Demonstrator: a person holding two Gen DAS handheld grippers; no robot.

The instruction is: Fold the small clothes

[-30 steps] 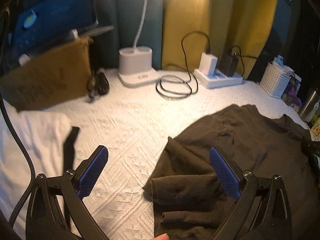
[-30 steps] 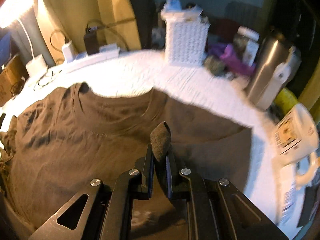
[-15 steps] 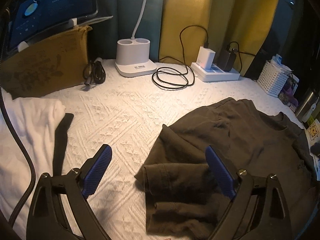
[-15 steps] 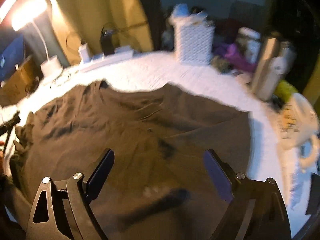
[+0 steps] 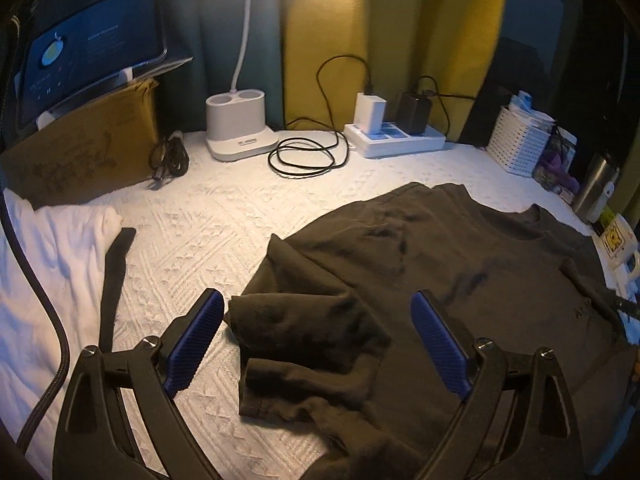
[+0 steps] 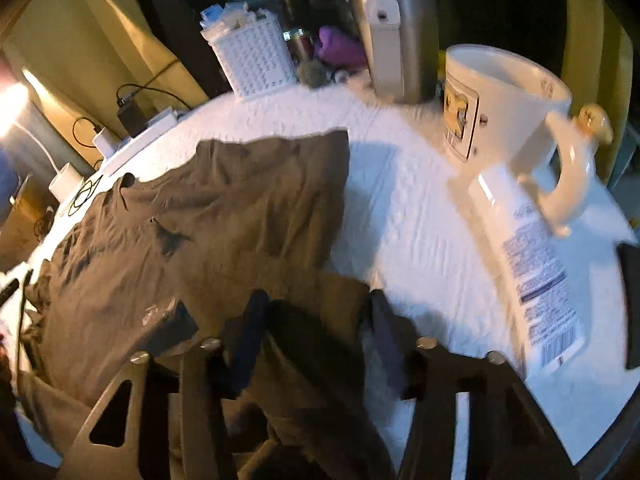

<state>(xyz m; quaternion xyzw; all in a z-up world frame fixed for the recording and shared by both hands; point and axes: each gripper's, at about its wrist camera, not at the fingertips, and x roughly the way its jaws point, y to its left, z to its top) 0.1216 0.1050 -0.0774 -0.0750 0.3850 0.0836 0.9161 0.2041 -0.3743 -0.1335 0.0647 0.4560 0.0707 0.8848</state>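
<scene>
Brown T-shirt (image 5: pixel 460 264), one, lies spread over the white textured surface (image 5: pixel 208 240), filling lower right of the left view; its sleeve bunches at bottom centre. Bare cloth stays open toward centre left. Left claw (image 5: pixel 316 344) stands wide over that sleeve, gripping nothing. Right claw (image 6: pixel 316 332), blurred, is closing with a fold of shirt edge between its jaws; contact unclear. One mug (image 6: pixel 508 108), one lying bottle (image 6: pixel 528 280), one white basket (image 6: pixel 256 56), two chargers. Label print too small to read.
</scene>
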